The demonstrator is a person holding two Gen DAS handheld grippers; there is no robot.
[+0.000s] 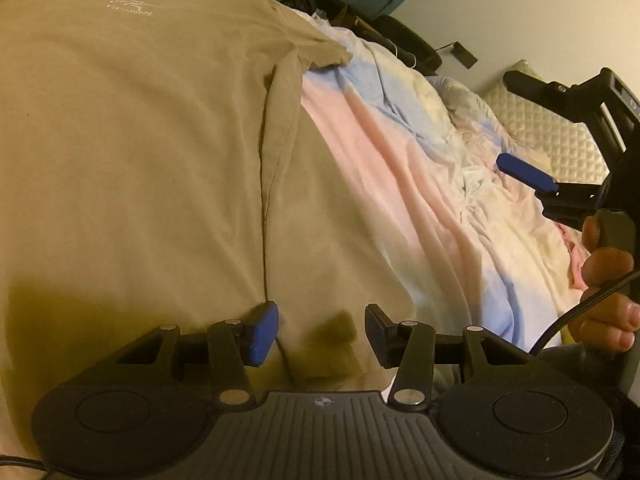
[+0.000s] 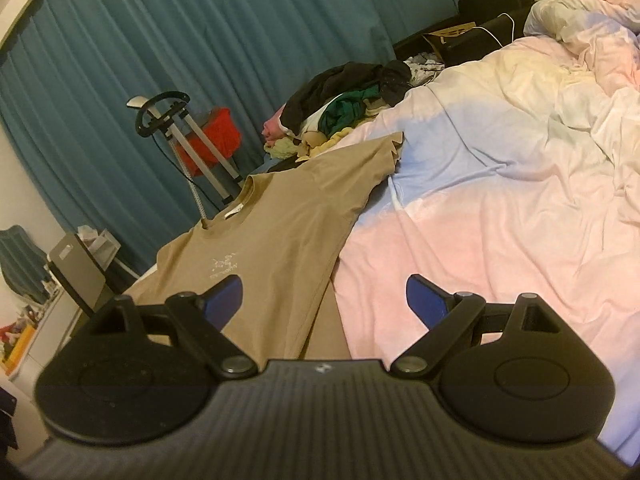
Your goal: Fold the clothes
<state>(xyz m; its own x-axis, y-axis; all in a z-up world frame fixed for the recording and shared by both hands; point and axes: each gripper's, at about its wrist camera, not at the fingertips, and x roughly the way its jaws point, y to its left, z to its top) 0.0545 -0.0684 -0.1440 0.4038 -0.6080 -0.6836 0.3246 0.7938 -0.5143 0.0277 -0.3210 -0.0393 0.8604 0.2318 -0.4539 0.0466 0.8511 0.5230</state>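
blue-padded left gripper [image 1: 322, 330] sits spread wide just above the bottom hem of the tan t-shirt [image 1: 132, 152], nothing between its fingers, its shadow falling on the cloth. right gripper [image 2: 324, 302] also spread, gripping nothing, raised over the shirt's right edge where it meets the pastel duvet [image 2: 500, 208]. in the left wrist view the right gripper shows off to the right over the duvet, a person's hand [image 1: 608, 292] around its handle with a black cable running by. t-shirt lies flat face up on the bed, collar away from the grippers, small white chest print visible, right side folded inward along a long vertical crease, sleeve lying out on the duvet. beyond the collar a pile of clothes [image 2: 344, 100], dark, green and yellow. teal curtains [image 2: 200, 40] behind, garment steamer stand [image 2: 180, 128] near them, quilted headboard [image 1: 560, 136] at the far end.
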